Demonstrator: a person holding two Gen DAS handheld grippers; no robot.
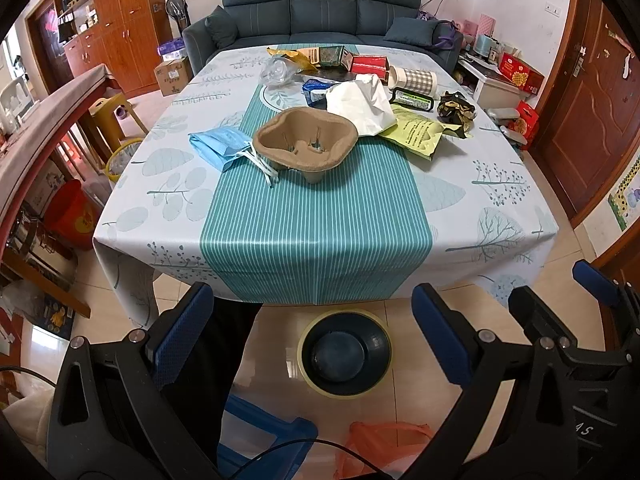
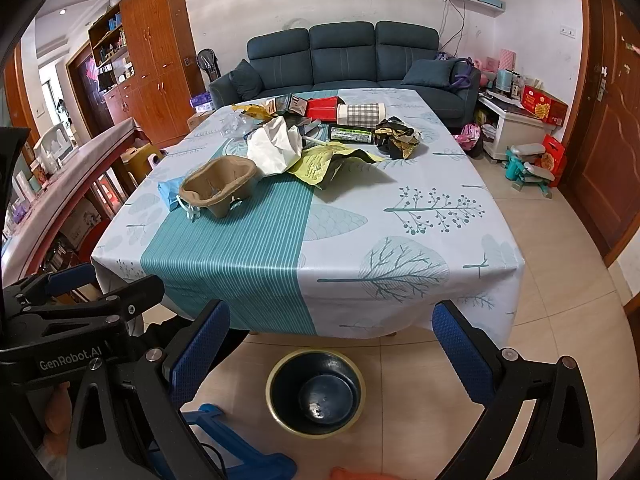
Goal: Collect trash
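Trash sits in a loose heap on the table (image 1: 500, 208), toward its far half, none of it collected yet. Nearest piece: the cardboard cup tray (image 1: 306, 142), out on the striped runner, well apart from both my grippers. Touching its left side, a blue face mask (image 1: 218, 146) with straps trailing. Behind the tray, a crumpled white paper bag (image 1: 362, 106), a yellow-green wrapper (image 1: 416, 134), a dark foil wrapper (image 1: 456, 110), a checked cup (image 1: 414, 80) on its side, a red box (image 1: 370, 64).

Left gripper (image 1: 312, 336): jaws spread wide, nothing in them. Right gripper (image 2: 330, 340): same, released and empty. Both hang short of the near table edge, over the floor.

Bin (image 1: 345, 354) stands on the tiles right below, between my jaws in both views, dark inside, looks empty.

Key relation: tray lies straight ahead and up from the left gripper; from the right it is off to the left. Left is the nearer, I judge. Tray's long axis runs roughly crosswise to me, so a rim pinch looks easiest.

Hard to read: items at the heap's back overlap; clear plastic (image 1: 276, 70) there is indistinct.
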